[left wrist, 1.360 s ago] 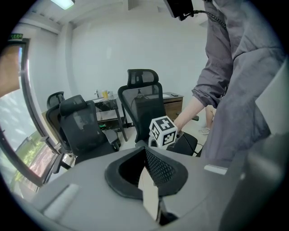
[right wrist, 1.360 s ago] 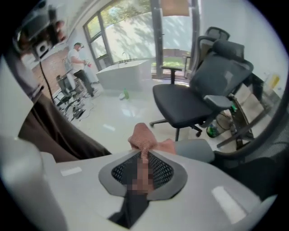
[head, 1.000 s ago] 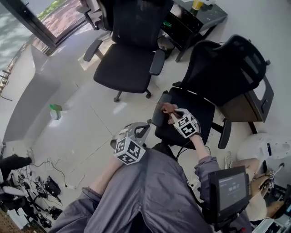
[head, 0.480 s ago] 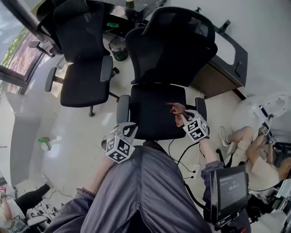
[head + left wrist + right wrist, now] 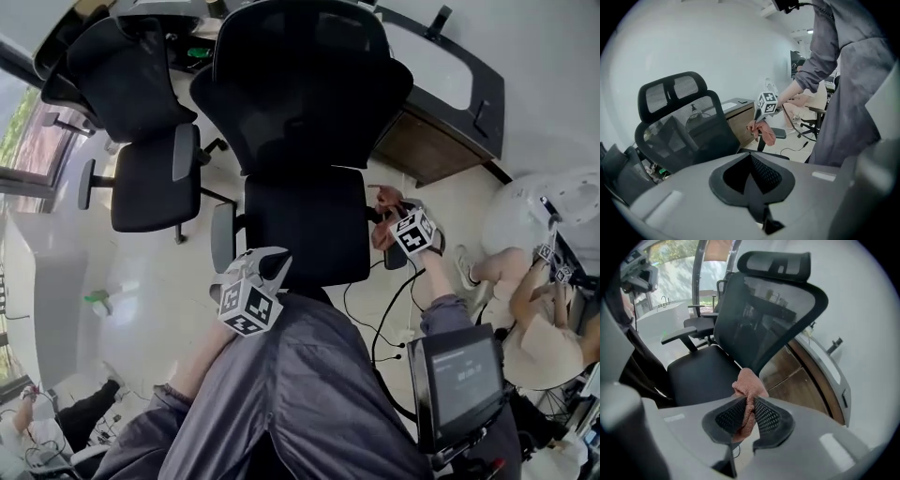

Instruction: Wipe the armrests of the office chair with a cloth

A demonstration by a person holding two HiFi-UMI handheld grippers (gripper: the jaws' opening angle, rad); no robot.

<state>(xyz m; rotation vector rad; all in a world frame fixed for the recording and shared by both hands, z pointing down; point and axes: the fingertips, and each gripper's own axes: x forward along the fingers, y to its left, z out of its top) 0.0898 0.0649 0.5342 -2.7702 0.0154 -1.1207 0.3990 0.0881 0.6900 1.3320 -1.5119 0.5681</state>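
The black office chair (image 5: 300, 225) stands right in front of me, seat towards me. My right gripper (image 5: 394, 214) hangs at the chair's right side, shut on a pink cloth (image 5: 383, 198). In the left gripper view the cloth (image 5: 762, 132) hangs just over the right armrest (image 5: 778, 133); whether it touches, I cannot tell. The right gripper view shows the cloth (image 5: 749, 383) pinched between the mesh pads of the right gripper (image 5: 749, 403). My left gripper (image 5: 274, 258) hovers by the seat's front left corner, near the left armrest (image 5: 222, 236). Its jaws (image 5: 751, 158) are shut with nothing in them.
A second black chair (image 5: 141, 173) stands at the back left. A wooden cabinet (image 5: 427, 141) under a desk sits behind the chair on the right. A person sits on the floor at the right (image 5: 530, 309). A cable (image 5: 375, 323) runs across the floor.
The view has swung so the chair sits centred. My right gripper carried the cloth from the chair's left armrest across the seat to its right armrest. The left gripper stayed at the seat's front left.
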